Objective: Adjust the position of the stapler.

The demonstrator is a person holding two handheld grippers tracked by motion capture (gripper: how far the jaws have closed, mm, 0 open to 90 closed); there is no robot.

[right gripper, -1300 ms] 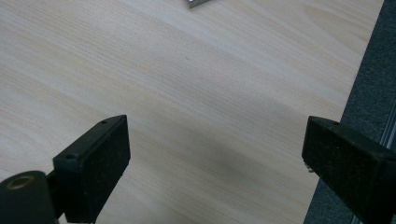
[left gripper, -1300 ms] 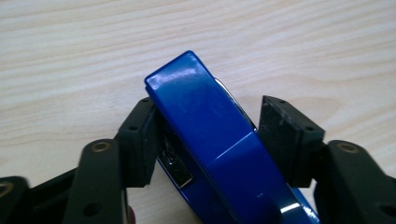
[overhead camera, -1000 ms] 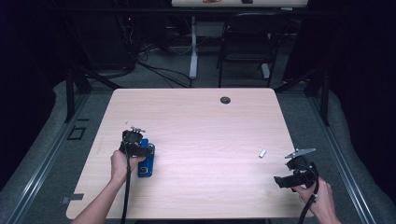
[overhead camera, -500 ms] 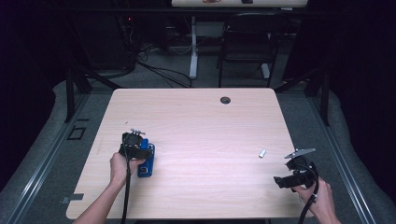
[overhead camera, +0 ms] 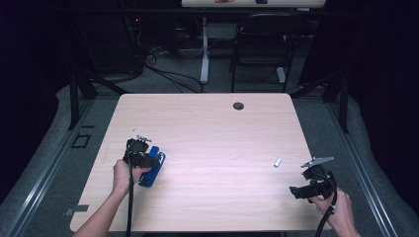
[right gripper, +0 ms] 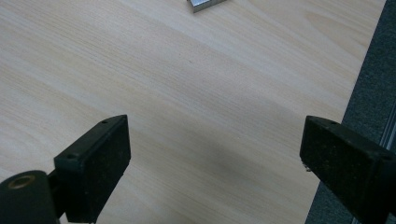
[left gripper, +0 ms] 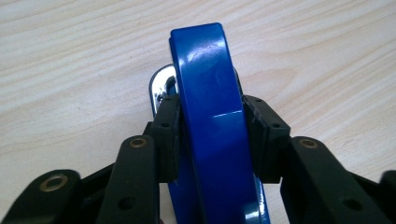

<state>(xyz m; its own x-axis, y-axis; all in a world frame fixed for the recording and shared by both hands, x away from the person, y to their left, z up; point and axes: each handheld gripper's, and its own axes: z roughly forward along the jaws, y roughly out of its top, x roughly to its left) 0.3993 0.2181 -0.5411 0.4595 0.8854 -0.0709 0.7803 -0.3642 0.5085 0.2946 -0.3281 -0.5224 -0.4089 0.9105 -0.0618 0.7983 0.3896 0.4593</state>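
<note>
Item: glossy blue plastic stapler (left gripper: 212, 121), lying near the left edge of the pale wood table (overhead camera: 217, 128).

I am pinching it with the left gripper (left gripper: 212, 133), jaws just closing on both long sides at mid-body. Probably stiff, slick and moderately heavy; gripping there seems safest. Right gripper (right gripper: 215, 168) is idling, spread wide and empty, near the small silver metal block (right gripper: 205, 4).
</note>
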